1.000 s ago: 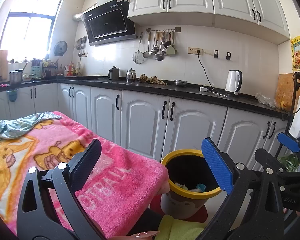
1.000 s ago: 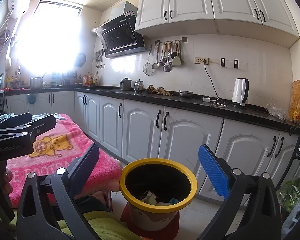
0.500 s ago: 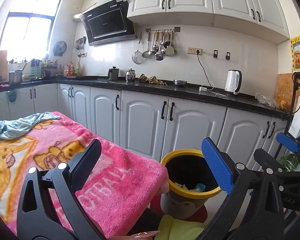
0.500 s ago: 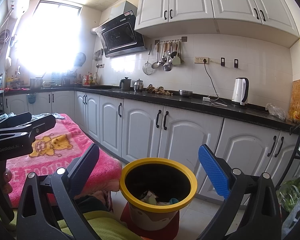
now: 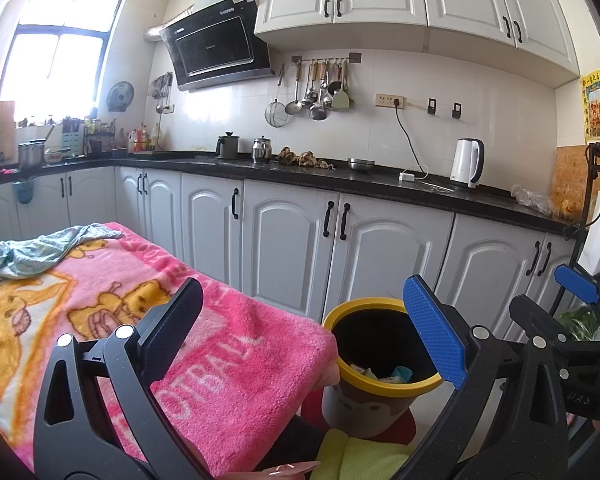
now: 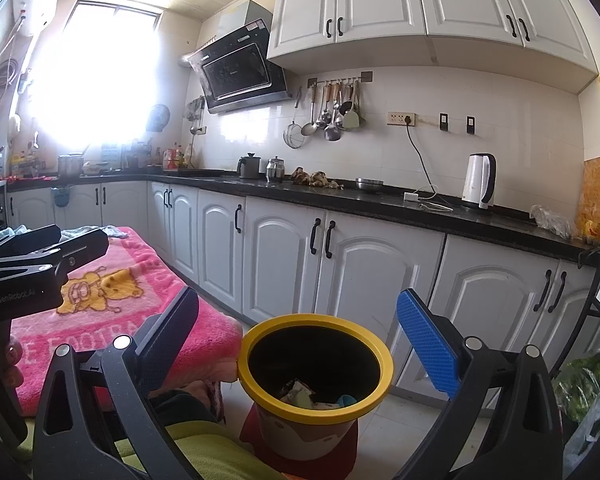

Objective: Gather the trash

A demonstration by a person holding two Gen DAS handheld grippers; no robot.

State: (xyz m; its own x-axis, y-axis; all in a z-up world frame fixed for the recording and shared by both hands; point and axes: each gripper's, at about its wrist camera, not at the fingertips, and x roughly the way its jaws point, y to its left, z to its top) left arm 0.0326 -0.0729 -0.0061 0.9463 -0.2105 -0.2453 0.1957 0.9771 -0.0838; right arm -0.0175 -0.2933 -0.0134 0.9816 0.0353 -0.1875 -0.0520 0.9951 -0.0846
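Yellow-rimmed bin (image 6: 315,364) just beside pink blanket (image 5: 228,360) edge; scraps inside, possibly paper. Left gripper (image 5: 304,328), right gripper (image 6: 298,330) level, jaws wide, empty.

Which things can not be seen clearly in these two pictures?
- Bin contents: both views show only scraps; the rim hides the rest.
- Bin base: left view, blanket and a yellow-green cloth cover it.
- Window area: right view, glare washes it out.
- Counter bottles at far left: too small to read.
- Trash left on the blanket: none visible; grippers block part.
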